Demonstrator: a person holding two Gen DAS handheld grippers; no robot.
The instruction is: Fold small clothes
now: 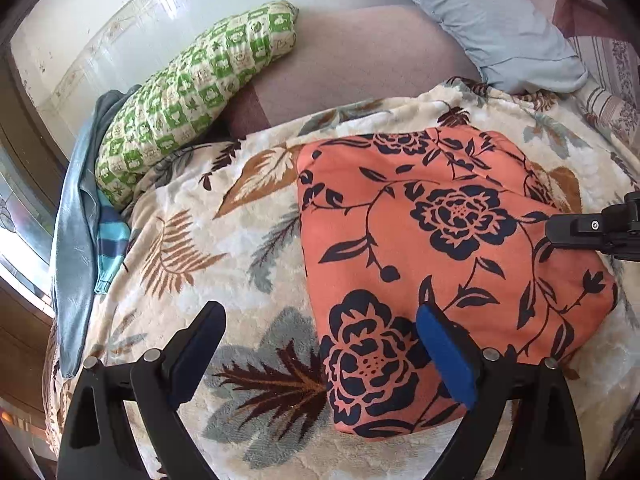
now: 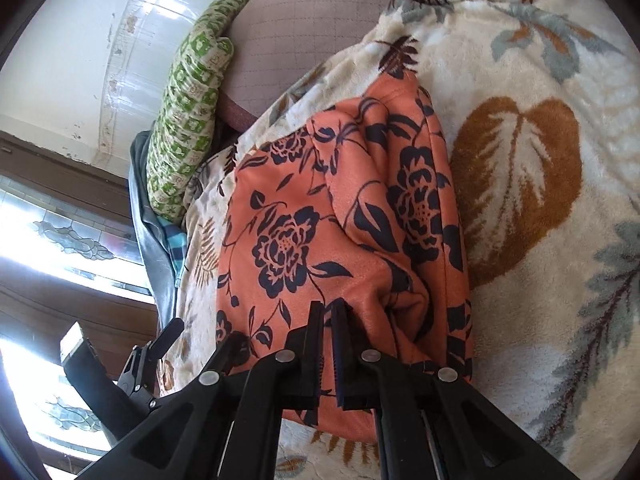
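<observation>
- Right gripper (image 2: 327, 312), nearest its own lens: fingers pressed together on a pinch of the orange garment (image 2: 320, 216) at its near edge.
- Left gripper (image 1: 320, 320): fingers wide apart, nothing between them; the right-hand pad (image 1: 444, 352) hangs over the garment's near left corner, contact uncertain.
- Handling, as judged: light, limp, soft brushed cloth. It will sag from any single pinch and may drag on the fleece beneath. Best hold is a seam or corner, through all layers, one gripper at each end of an edge.
- Looks: orange with dark navy flowers and vines, already doubled into a rough rectangle; a raised fold runs along its right side in the right wrist view, with a stitched seam showing.
- Place: garment lies on a cream leaf-print blanket (image 1: 192, 248), right of middle in the left wrist view.
- Farther out: green checked pillow (image 1: 192, 100) far left, grey-blue clothes (image 1: 72, 240) at left edge, pale blue pillow (image 1: 500, 24) far right.
</observation>
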